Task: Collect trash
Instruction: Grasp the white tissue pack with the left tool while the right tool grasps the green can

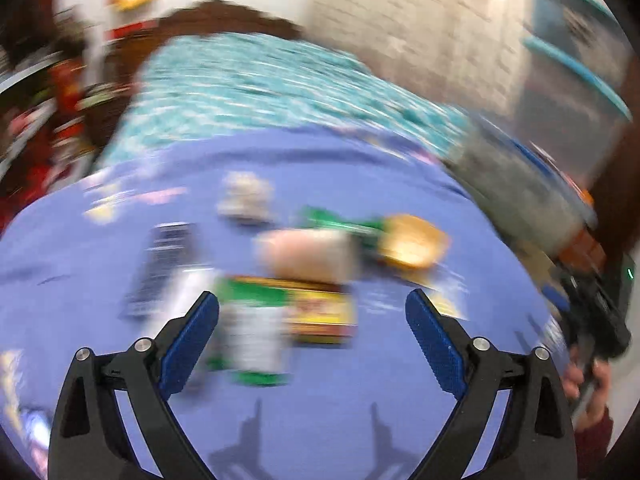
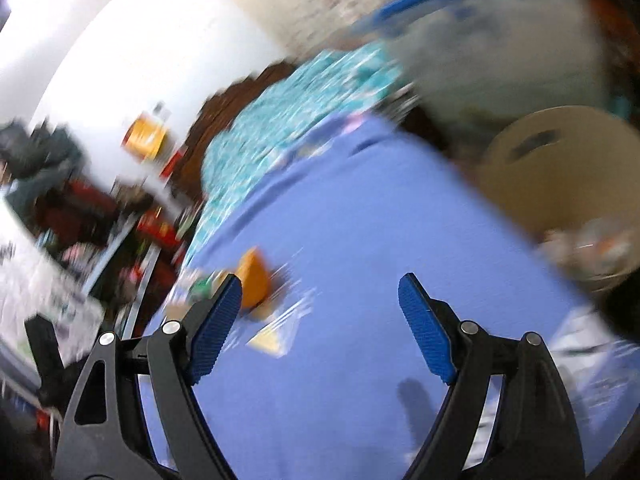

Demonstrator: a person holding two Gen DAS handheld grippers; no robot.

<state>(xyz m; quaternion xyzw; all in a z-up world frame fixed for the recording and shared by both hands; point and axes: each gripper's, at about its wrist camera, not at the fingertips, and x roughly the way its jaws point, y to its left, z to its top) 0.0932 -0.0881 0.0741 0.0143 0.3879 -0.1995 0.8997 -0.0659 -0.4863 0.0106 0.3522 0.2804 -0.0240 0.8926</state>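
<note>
Bedroom with a white wall, dark wooden headboard [image 1: 224,16] and a bed under a periwinkle-blue sheet [image 1: 320,412], a teal patterned blanket [image 1: 256,84] further back. Both views strongly blurred.

Left gripper [image 1: 312,332] tilted down over the bed, jaws wide apart, nothing between the pads. Just beyond the fingertips, scattered trash on the sheet: a yellow-and-red flat packet [image 1: 324,316], a green-and-white wrapper [image 1: 256,340], a crumpled beige paper [image 1: 308,256], an orange round piece [image 1: 412,246]. At the right edge, a hand [image 1: 588,384] around a black handle.

Right gripper [image 2: 320,316] rolled to one side, jaws also wide apart and empty, above bare sheet. Orange piece just beside the left fingertip; a round beige basket [image 2: 560,176] with trash at the right bed edge. Cluttered shelves [image 2: 80,220] along the left side. Much free sheet near the camera.
</note>
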